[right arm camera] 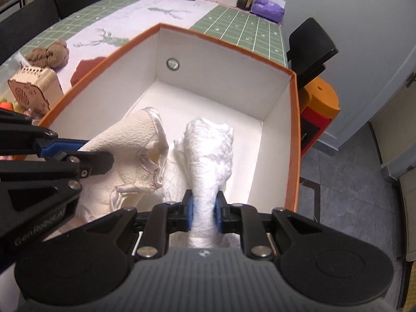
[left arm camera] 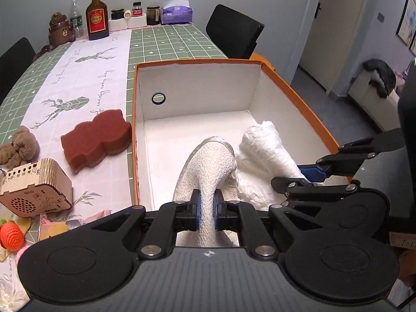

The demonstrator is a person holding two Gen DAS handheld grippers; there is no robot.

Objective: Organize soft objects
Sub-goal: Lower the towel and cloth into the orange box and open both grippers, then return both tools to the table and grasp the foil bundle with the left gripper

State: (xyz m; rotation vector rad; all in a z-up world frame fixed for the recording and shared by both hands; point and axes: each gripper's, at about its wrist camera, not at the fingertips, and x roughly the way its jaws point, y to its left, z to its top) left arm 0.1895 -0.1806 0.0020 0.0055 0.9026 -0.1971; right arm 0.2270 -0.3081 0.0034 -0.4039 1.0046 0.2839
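Observation:
My left gripper (left arm camera: 207, 208) is shut on a cream textured cloth with a satin edge (left arm camera: 208, 163), held inside the orange box (left arm camera: 197, 63) with white inner walls. My right gripper (right arm camera: 204, 210) is shut on a white crinkled cloth (right arm camera: 208, 150), also inside the box (right arm camera: 226, 40), to the right of the cream cloth (right arm camera: 130, 145). The white cloth (left arm camera: 262, 153) and the right gripper (left arm camera: 309, 175) show in the left wrist view; the left gripper (right arm camera: 72, 153) shows at the left of the right wrist view.
On the table left of the box lie a dark red sponge (left arm camera: 96, 137), a brown plush bundle (left arm camera: 18, 145), a wooden radio box (left arm camera: 36, 189) and a red crocheted ball (left arm camera: 10, 235). Bottles, jars and a purple tissue pack (left arm camera: 176, 13) stand at the far end. A black chair (left arm camera: 234, 32) stands beyond.

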